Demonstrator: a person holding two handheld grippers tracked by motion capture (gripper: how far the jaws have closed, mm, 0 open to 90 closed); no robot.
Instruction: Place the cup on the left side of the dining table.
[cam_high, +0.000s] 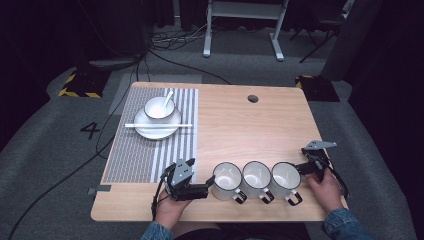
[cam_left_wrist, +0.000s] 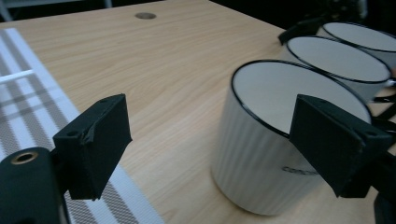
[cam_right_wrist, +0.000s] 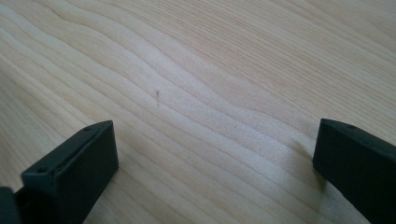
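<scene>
A light wooden table (cam_high: 240, 120) is seen from the high view, with a striped placemat (cam_high: 150, 150) laid over its left part. On the far part of that mat a white plate (cam_high: 150, 131) is set, a white bowl (cam_high: 159, 107) is stood on the plate, a white spoon (cam_high: 167, 99) is leaned in the bowl, and a pair of white chopsticks (cam_high: 158, 125) is laid across the plate in front of the bowl. Near the front edge 3 white mugs with dark rims are lined up side by side, their handles turned toward the person: the left mug (cam_high: 226, 180), the middle mug (cam_high: 256, 177) and the right mug (cam_high: 285, 179). The left gripper (cam_high: 209, 185) is held in the person's left hand (cam_high: 170, 206) just beside the left mug, pointed toward it. In the left gripper view the jaws are seen spread wide, with one jaw over the edge of the placemat and the other in front of the mug's rim; nothing is pinched between them, and whether that jaw touches the mug cannot be told. The right gripper (cam_high: 300, 169) is held in the right hand (cam_high: 325, 190) close beside the right mug, a grey three-cornered plate (cam_high: 318, 145) showing above it. In the right gripper view its jaws are spread apart over bare wood grain, with nothing between them. A round hole (cam_high: 253, 98) is cut near the table's far edge.
</scene>
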